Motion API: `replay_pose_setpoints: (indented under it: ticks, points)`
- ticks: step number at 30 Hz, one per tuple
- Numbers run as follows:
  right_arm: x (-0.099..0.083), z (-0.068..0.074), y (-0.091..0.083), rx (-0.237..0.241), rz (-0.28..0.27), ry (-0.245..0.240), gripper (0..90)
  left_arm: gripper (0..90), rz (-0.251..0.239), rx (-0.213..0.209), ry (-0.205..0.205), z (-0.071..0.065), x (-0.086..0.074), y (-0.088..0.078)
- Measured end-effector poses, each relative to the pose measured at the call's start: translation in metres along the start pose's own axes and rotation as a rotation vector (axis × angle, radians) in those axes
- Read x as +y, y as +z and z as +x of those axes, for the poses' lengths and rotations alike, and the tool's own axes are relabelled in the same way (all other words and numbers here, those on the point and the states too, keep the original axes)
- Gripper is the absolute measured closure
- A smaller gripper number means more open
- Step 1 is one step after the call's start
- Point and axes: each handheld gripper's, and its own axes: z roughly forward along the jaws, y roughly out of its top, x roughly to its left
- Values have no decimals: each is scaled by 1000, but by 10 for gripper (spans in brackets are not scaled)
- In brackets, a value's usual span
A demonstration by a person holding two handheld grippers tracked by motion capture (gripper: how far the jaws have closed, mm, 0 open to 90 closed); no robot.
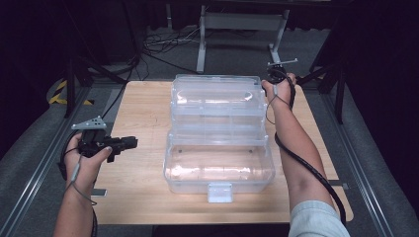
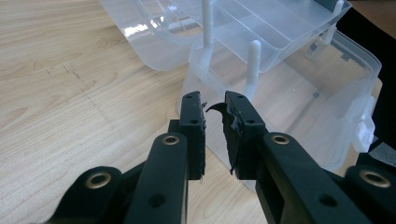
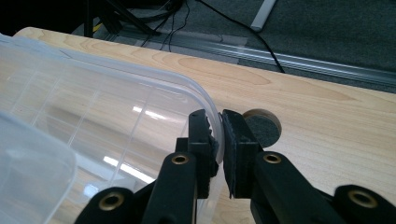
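A clear plastic box (image 1: 217, 170) stands open in the middle of the wooden table (image 1: 141, 111), with its lid (image 1: 217, 94) tipped back and an inner tray raised on white arms (image 2: 252, 65). My right gripper (image 1: 274, 75) reaches the lid's far right corner. In the right gripper view its jaws (image 3: 219, 122) are shut on the lid's curved rim (image 3: 212, 105). My left gripper (image 1: 129, 143) is held left of the box and points at it, clear of the plastic. Its jaws (image 2: 215, 103) stand a little open with nothing between them, and the box base (image 2: 299, 107) lies just ahead.
A white latch (image 1: 220, 191) sticks out from the box's front wall near the table's front edge. A round cable hole (image 3: 266, 128) sits in the table by the right gripper. Cables (image 1: 163, 42) and a metal frame (image 1: 242, 22) lie on the floor beyond.
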Motion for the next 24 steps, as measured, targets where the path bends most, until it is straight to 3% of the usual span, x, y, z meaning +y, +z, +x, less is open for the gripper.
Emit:
replay_pose_setpoints:
  ticks: [16,24]
  points:
    - [-2,-1,1,1,-9,22,828,777,6,-3,3,-1,0,2]
    - [3,-1,-9,-7,-43,16,748,762,6,-1,3,-1,1,2]
